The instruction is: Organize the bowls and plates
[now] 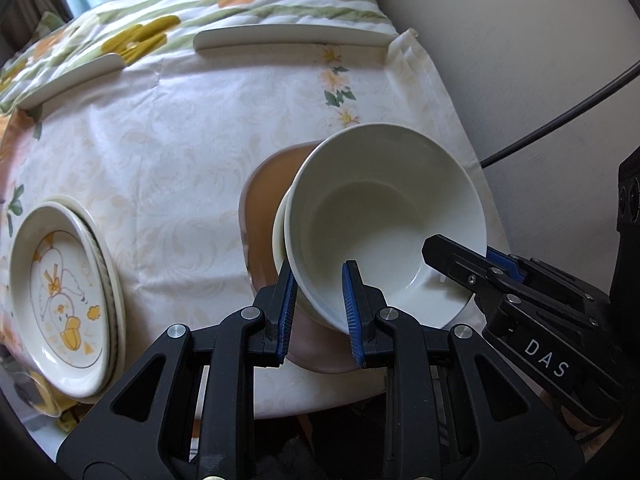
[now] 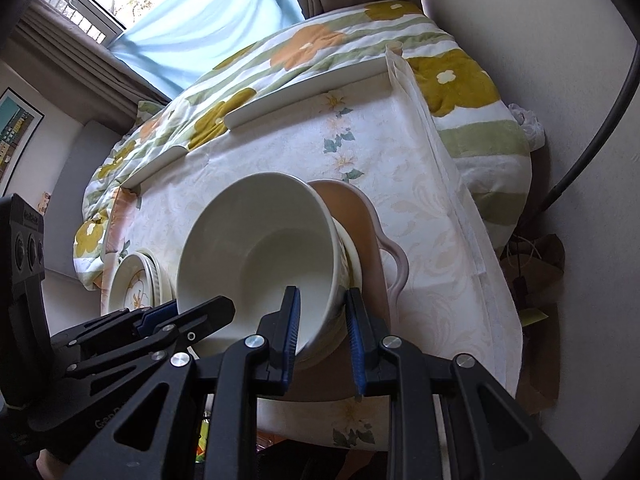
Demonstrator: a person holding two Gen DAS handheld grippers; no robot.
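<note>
A white bowl [image 1: 384,216] is nested in another cream bowl [image 1: 280,236], both over a pink plate [image 1: 264,196] near the table's right side. My left gripper [image 1: 320,304] straddles the bowl's near-left rim, one finger inside and one outside. My right gripper [image 2: 320,320] straddles the bowl [image 2: 256,248] at its near-right rim the same way; it shows in the left wrist view [image 1: 464,256] at the bowl's right edge. The bowl is tilted. A stack of duck-pattern plates [image 1: 64,296] lies at the left, also in the right wrist view [image 2: 136,284].
The table carries a white floral cloth [image 1: 180,168]. A flowered quilt [image 1: 200,12] lies beyond the far edge, with white rails [image 1: 288,36] along it. A wall and a black cable [image 1: 560,116] are to the right. A window [image 2: 180,20] is behind.
</note>
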